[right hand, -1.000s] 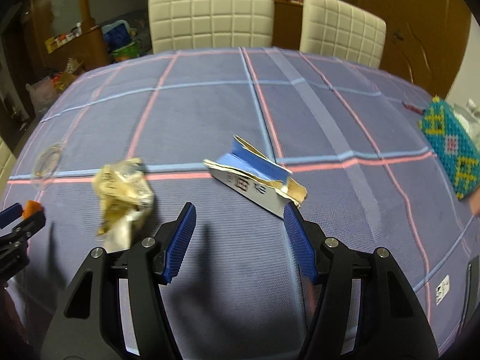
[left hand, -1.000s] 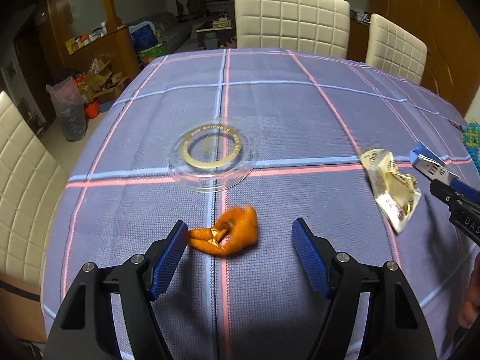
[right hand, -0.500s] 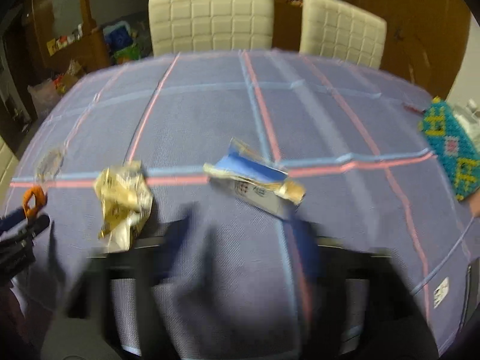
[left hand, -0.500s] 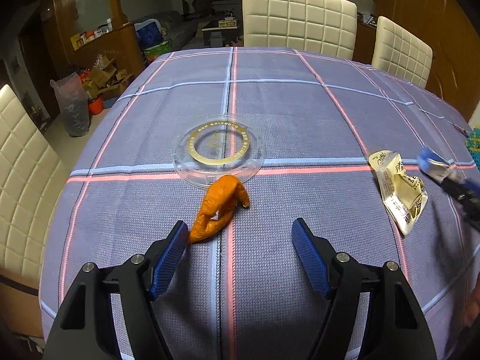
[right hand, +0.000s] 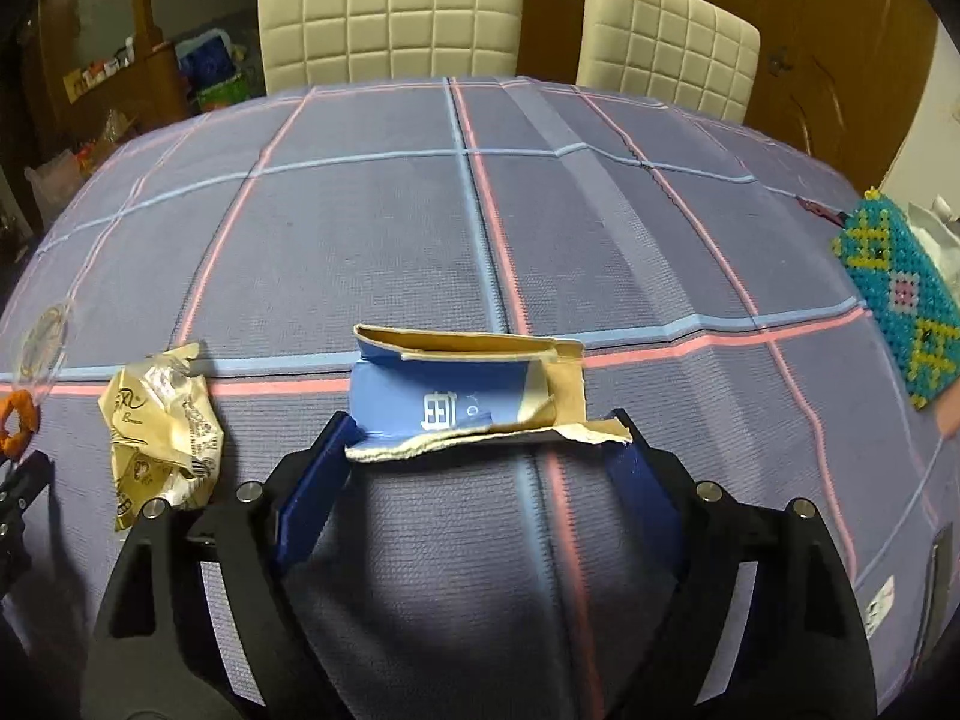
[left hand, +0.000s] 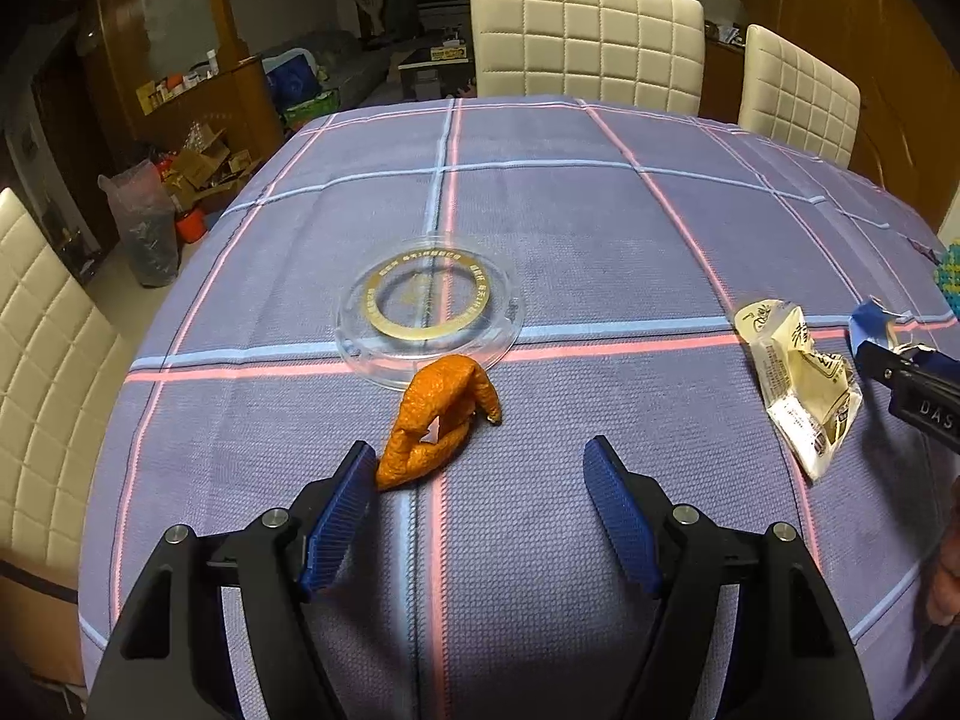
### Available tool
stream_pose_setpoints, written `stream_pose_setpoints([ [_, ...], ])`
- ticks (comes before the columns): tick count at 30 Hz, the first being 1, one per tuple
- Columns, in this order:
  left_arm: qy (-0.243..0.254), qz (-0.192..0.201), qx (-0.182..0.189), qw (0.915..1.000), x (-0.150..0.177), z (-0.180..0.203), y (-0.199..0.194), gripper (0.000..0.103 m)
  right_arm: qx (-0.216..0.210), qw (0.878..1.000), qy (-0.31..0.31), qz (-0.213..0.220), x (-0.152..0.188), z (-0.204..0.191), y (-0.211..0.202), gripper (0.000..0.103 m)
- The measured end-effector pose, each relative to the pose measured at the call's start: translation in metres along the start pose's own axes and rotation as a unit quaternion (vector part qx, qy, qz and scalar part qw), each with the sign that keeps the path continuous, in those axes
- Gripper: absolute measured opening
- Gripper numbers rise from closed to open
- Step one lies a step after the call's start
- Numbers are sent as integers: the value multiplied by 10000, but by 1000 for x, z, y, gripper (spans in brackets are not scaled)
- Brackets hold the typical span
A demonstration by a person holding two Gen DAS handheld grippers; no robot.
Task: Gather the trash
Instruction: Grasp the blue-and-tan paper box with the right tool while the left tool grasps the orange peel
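Blue torn cardboard box (right hand: 462, 402) sits flat on the checked tablecloth (right hand: 372, 240), between the right gripper (right hand: 480, 450) jaws, which are closing.

The bumpy orange peel (left hand: 441, 414) curls just beside the left gripper (left hand: 480, 480), whose jaws stand apart. A crinkly cream wrapper (right hand: 159, 426) lies near.

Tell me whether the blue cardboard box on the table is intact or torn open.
Torn open. The blue cardboard box lies flattened on the tablecloth, ragged brown edges and its bare inside showing.
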State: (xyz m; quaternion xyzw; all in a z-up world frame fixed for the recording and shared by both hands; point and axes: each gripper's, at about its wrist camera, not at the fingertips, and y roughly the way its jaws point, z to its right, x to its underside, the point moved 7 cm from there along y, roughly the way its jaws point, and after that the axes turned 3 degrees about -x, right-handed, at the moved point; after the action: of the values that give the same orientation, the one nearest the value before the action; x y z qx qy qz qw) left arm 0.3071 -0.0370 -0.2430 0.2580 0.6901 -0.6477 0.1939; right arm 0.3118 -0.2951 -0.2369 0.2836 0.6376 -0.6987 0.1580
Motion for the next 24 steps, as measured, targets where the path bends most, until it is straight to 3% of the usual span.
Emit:
stream_pose_setpoints([
  [4, 16, 55, 88, 9999, 0, 2, -2, 65, -82, 9999, -133, 15, 5, -9, -4, 82],
  [6, 40, 92, 64, 9999, -1, 1, -5, 38, -86, 9997, -211, 36, 9, -14, -8, 82],
  [7, 28, 93, 93, 9999, -1, 1, -6, 32, -82, 9997, -241, 56, 9, -16, -10, 82],
  [8, -3, 71, 186, 9998, -1, 0, -7, 20, -78, 9996, -270, 85, 10, -18, -14, 82],
  [9, -30, 47, 279, 9996, -1, 0, -7, 17, -81, 9995, -284, 107, 11, -19, -16, 82],
  [16, 9, 254, 637, 9976, 3, 6, -29, 9, -129, 9990, -374, 220, 18, -28, -38, 82],
  [24, -76, 498, 665, 9965, 5, -8, -56, 8, -231, 9971, -558, 456, 24, -42, -71, 82],
])
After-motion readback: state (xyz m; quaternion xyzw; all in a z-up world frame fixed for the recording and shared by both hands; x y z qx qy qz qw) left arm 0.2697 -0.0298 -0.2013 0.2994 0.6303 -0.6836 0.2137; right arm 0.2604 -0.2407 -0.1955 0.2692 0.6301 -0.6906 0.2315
